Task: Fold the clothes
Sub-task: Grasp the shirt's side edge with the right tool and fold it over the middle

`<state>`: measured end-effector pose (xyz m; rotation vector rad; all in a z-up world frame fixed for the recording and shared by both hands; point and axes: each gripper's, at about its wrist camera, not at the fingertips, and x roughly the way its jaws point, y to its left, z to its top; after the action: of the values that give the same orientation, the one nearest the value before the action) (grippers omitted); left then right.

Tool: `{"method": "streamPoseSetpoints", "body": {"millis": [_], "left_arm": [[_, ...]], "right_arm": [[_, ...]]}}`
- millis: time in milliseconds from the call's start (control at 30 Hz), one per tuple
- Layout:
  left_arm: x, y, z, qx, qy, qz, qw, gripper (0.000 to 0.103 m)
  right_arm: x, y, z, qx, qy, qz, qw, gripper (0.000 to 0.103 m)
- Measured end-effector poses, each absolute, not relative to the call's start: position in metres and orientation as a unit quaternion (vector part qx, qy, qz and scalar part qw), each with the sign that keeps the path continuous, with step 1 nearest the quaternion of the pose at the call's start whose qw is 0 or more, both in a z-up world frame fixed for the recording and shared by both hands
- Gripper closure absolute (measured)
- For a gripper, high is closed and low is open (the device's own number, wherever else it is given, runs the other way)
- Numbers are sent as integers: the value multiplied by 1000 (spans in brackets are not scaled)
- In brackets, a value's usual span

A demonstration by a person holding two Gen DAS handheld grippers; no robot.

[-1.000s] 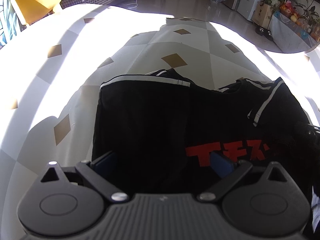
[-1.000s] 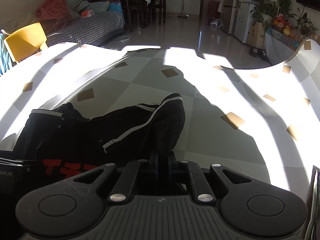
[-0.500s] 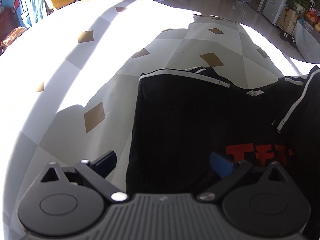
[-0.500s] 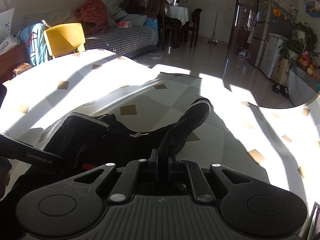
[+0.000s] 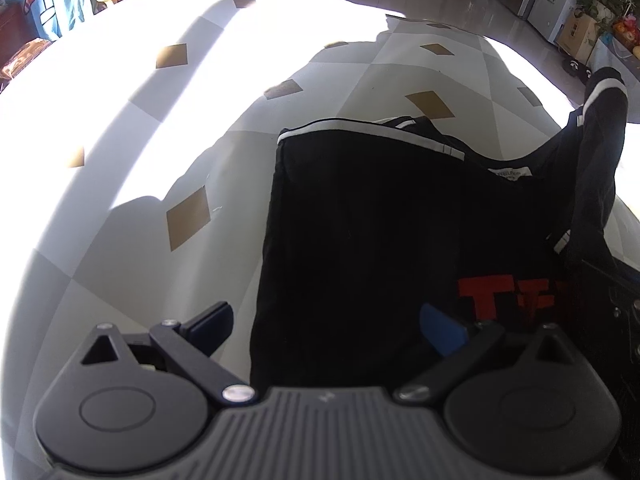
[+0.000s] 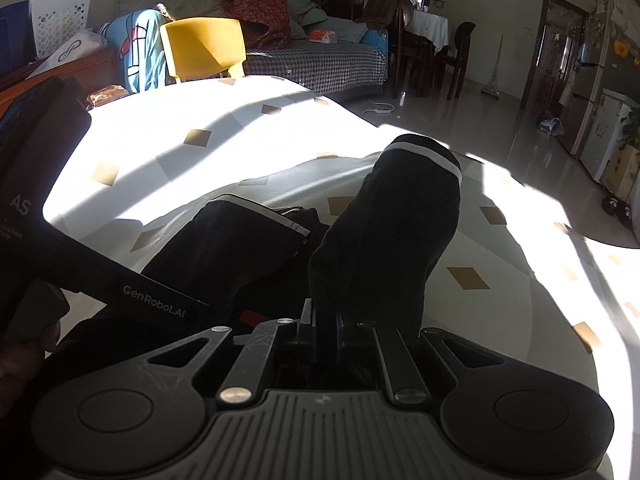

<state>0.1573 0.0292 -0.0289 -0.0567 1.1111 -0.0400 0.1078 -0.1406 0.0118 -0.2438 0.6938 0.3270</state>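
left side of black shirt (image 5: 360, 240) looks folded in | right hand-held gripper (image 6: 324, 326) pinching the sleeve (image 6: 400, 216); that fold's left | left hand-held gripper (image 5: 324, 326) wide, holding nothing

Black shirt (image 5: 360, 240) with white stripes and red lettering, white tablecloth (image 5: 140, 140) with tan diamonds, yellow chair (image 6: 204, 46)

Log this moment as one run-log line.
task: fold clothes | right gripper: jaws shut on raised sleeve | left gripper: jaws open above black shirt
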Motion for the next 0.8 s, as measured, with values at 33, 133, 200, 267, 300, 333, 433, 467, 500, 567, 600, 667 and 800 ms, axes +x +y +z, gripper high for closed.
{"method": "streamPoseSetpoints", "body": {"millis": [33,133,200,267,300,333,433,467,500,567,600,667,800], "left_arm": [[157,29,-29,-27,528,-19,849,3],[159,30,-31,-31,532,-19,846,3],[159,31,-32,-34,534,-20,845,3],[160,31,-32,-37,535,-20,844,3],[160,31,-32,-37,535,-20,844,3],[160,31,-32,-37,535,-20,843,3],[161,32,-32,-40,536,-19,843,3],[161,32,-32,-41,536,-18,843,3],[161,33,-32,-41,535,-17,843,3],[161,34,-31,-42,534,-14,845,3],[161,34,-30,-43,532,-13,845,3],[162,34,-28,-43,529,-12,847,3],[162,36,-25,-43,523,-8,851,2]], "right_arm": [[110,-140,9,-122,341,157,919,93],[112,-139,2,-129,347,155,916,93],[113,-138,-3,-139,350,154,913,93],[114,-137,-8,-149,350,147,913,93],[115,-137,-10,-153,349,145,913,93],[114,-136,-11,-160,346,144,913,93],[112,-133,-12,-186,333,141,914,93],[112,-132,-13,-194,330,139,913,92],[111,-131,-14,-202,327,137,913,91],[112,-130,-15,-214,324,132,912,83],[112,-130,-16,-217,323,129,912,81],[114,-131,-18,-222,323,120,912,78],[120,-138,-21,-210,332,106,913,78]]}}
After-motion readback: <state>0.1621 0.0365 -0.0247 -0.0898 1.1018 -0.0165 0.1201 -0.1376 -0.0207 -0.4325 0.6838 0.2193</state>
